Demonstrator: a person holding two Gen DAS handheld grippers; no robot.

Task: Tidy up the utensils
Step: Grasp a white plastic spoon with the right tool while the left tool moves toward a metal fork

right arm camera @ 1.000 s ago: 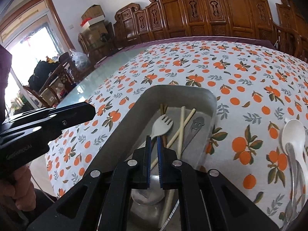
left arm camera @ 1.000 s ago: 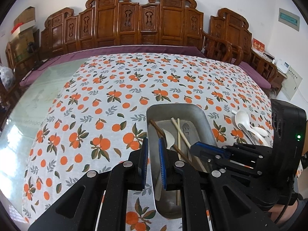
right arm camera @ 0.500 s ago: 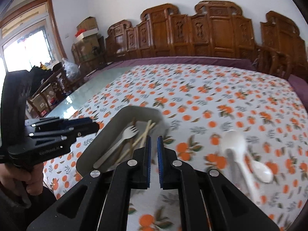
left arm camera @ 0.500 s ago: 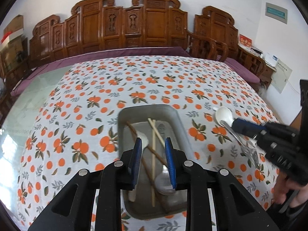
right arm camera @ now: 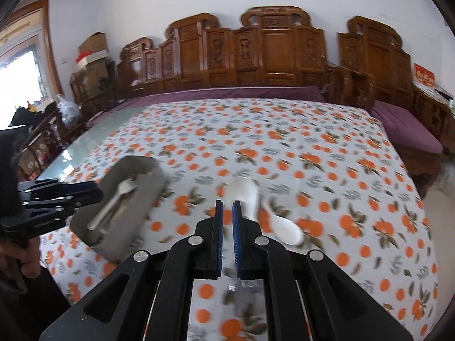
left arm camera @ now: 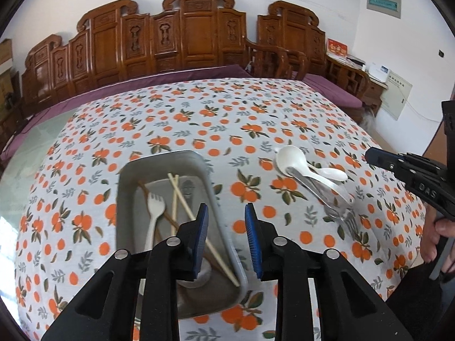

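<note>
A grey metal tray (left arm camera: pixel 125 176) sits on the orange-print tablecloth and holds a white plastic fork (left arm camera: pixel 155 210), chopsticks (left arm camera: pixel 182 199) and other utensils. My left gripper (left arm camera: pixel 226 236) is open and empty above the tray's right rim. To the right lie white spoons (left arm camera: pixel 293 159) and metal utensils (left arm camera: pixel 327 196) in a loose pile. My right gripper (right arm camera: pixel 227 221) is shut and empty, hovering just left of the white spoons (right arm camera: pixel 247 196). The tray also shows in the right wrist view (right arm camera: pixel 142 167), at the left.
The tablecloth (left arm camera: pixel 216 119) covers a large table with a bare glass strip (left arm camera: pixel 34 142) on the left. Carved wooden chairs (left arm camera: pixel 196 31) line the far side. The right gripper's body (left arm camera: pixel 421 182) shows at the right edge of the left wrist view.
My right gripper has swung away from the tray to the spoon pile, staying shut. My left gripper has opened wider and shifted right over the tray's right rim.
</note>
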